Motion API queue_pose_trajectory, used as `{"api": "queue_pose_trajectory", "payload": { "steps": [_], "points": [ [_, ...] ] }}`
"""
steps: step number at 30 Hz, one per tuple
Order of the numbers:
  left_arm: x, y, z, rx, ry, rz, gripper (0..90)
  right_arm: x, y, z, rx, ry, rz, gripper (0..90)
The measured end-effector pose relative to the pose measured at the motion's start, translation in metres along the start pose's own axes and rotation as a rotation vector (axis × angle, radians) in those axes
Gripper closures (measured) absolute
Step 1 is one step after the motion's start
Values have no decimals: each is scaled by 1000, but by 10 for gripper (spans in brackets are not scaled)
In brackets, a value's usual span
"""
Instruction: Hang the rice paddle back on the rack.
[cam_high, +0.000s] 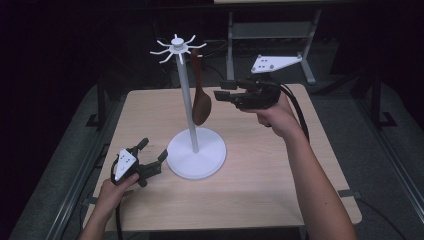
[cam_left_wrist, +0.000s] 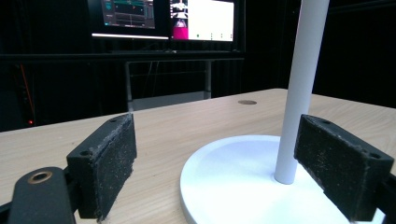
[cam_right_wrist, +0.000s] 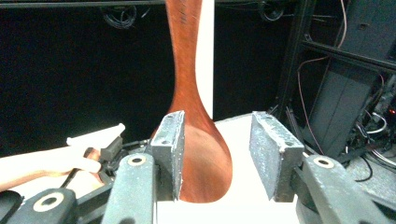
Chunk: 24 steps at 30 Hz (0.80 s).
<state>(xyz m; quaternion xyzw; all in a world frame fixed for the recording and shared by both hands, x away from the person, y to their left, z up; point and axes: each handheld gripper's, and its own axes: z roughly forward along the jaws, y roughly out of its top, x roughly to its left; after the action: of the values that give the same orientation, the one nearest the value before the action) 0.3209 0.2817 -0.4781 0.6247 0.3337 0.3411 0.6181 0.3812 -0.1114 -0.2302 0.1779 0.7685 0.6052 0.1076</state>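
From above I see a white stand (cam_high: 192, 145) on the tabletop (cam_high: 260, 185) with a brown wooden spoon (cam_high: 201, 102) hanging from its top arms. My left tool (cam_high: 152, 155) rests low beside the stand's base, jaws spread wide. My right tool (cam_high: 222, 92) is raised, just beside the spoon's bowl.

Left gripper view: jaws wide apart, empty, with the stand's pole (cam_left_wrist: 299, 93) and base between them.

Right gripper view: jaws parted, the spoon's bowl (cam_right_wrist: 205, 163) hanging just beyond them, not clamped.

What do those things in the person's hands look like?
Each hand grips a black handheld tool, left and right, topped by a grey three-cornered plate with dark dots. Two flat, rough black pads form the jaws. Black cables trail from both. The forearms are bare, without sleeves.
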Motion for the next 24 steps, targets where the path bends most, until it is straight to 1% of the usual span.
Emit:
{"api": "queue_pose_trajectory", "payload": {
  "steps": [4, 5, 10, 17, 24],
  "points": [
    [0, 0, 0, 0, 0, 0, 125, -3, -5, -6, -2, -12, 5, 536],
    [0, 0, 0, 2, 1, 0, 125, -4, -10, -10, 3, -21, 10, 522],
    [0, 0, 0, -2, 1, 0, 125, -9, -24, -21, 14, -43, 33, 505],
    [0, 0, 0, -4, 2, -7, 125, -13, -44, -34, 30, -76, 55, 471],
    [0, 0, 0, -5, 2, -4, 125, -16, -63, -45, 48, -105, 78, 445]
  ]
}}
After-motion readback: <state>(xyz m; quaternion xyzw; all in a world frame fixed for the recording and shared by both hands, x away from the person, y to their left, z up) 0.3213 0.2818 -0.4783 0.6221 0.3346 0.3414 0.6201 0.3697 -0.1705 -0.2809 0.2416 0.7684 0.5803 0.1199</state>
